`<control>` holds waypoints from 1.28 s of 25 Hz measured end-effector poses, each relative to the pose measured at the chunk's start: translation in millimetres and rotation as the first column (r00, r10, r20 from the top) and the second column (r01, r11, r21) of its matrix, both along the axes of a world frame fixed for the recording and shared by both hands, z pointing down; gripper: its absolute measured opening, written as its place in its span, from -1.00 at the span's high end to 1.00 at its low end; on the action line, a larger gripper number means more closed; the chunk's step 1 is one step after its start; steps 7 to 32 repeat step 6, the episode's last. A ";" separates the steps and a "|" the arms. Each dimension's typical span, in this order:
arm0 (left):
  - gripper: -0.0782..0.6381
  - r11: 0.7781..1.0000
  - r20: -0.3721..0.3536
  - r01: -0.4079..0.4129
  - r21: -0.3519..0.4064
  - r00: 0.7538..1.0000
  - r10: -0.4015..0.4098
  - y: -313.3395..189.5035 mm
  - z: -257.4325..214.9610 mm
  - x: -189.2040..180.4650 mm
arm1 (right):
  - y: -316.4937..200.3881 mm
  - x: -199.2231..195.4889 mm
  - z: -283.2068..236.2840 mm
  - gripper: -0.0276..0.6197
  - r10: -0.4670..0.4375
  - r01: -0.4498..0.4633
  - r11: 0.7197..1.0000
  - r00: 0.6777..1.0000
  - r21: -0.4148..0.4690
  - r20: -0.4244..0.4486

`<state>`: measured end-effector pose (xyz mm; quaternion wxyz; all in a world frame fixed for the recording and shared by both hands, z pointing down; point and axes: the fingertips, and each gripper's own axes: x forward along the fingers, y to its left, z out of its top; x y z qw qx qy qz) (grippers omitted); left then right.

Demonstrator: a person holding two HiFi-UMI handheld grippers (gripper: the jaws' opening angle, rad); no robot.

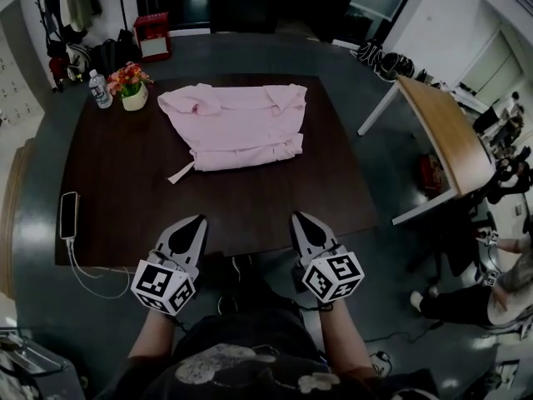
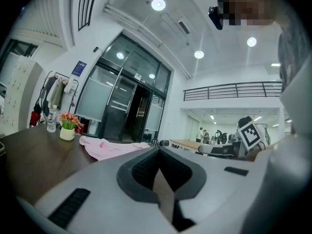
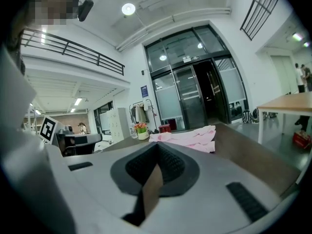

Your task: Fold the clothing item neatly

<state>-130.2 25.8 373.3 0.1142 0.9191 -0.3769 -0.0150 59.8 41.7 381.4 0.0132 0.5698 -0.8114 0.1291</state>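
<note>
Both tools are shut and empty over the near edge of the counter [image 1: 125, 182]. My left tool [image 1: 198, 221] and right tool [image 1: 297, 217] each have their jaws pressed together on nothing. The pink garment [image 1: 237, 127] lies partly folded toward the far side, well apart from them. I judge I'm between folds. Next, I'd reach forward, open both and pinch one edge.

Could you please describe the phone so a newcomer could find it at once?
Start at the dark table. Along its left edge, near the person, the phone lies flat. Unlike the bottle and flowers at the far corner, it trails a white cable.
</note>
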 end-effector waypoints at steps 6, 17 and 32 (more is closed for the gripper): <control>0.75 0.999 -0.008 -0.011 -0.031 1.000 0.010 -0.2 7.4 -0.2 | -0.5 -3.9 2.6 0.94 -0.010 0.010 1.000 1.000 -0.006 -0.024; 0.75 0.999 -0.008 -0.011 -0.031 1.000 0.010 -0.2 7.4 -0.2 | -0.5 -3.9 2.6 0.94 -0.010 0.010 1.000 1.000 -0.006 -0.024; 0.75 0.999 -0.008 -0.011 -0.031 1.000 0.010 -0.2 7.4 -0.2 | -0.5 -3.9 2.6 0.94 -0.010 0.010 1.000 1.000 -0.006 -0.024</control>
